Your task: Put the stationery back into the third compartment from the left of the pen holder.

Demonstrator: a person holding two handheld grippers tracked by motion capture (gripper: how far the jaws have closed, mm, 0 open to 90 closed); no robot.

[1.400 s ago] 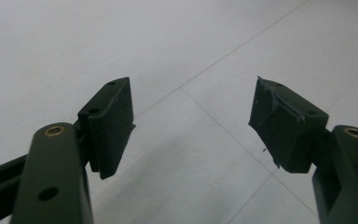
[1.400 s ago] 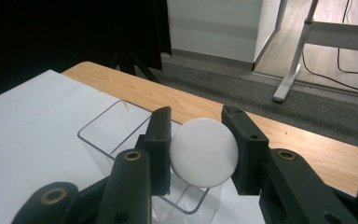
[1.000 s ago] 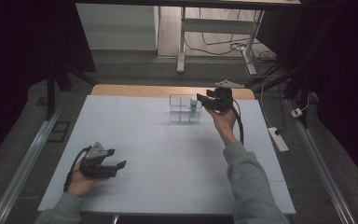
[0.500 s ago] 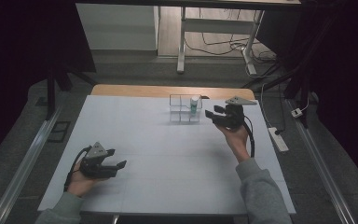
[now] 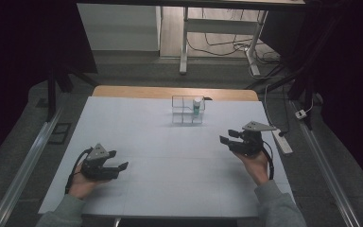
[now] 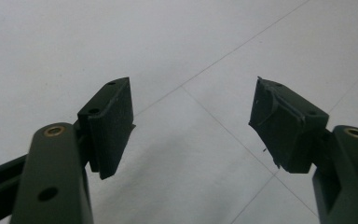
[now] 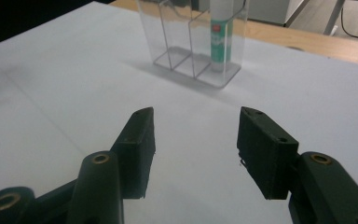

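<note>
A: Quick pass. Landmark is the clear organizer, a see-through holder with compartments standing toward the far edge of the white table. What's in it?

B: One glue stick, upright, white body with a green band and a red mark on the label, in the organizer's right end compartment as the high view has it. In the right gripper view the same glue stick stands in the rightmost cell of the organizer; the other cells look bare.

A: Right gripper?

B: Right gripper sits on the near side of the organizer and off to its right, well apart from it, held low over the table in the person's right hand. Jaws partly apart, roughly halfway, nothing between them (just white table through the gap). Right gripper view agrees, gripper aimed at the organizer, pads clear of it.

A: Left one?

B: Left gripper is much nearer the person than the organizer and out to its left, far from it, in the left hand. Left gripper view: gripper with jaws spread wide, holding nothing, bare table with thin seam lines under them.
</note>
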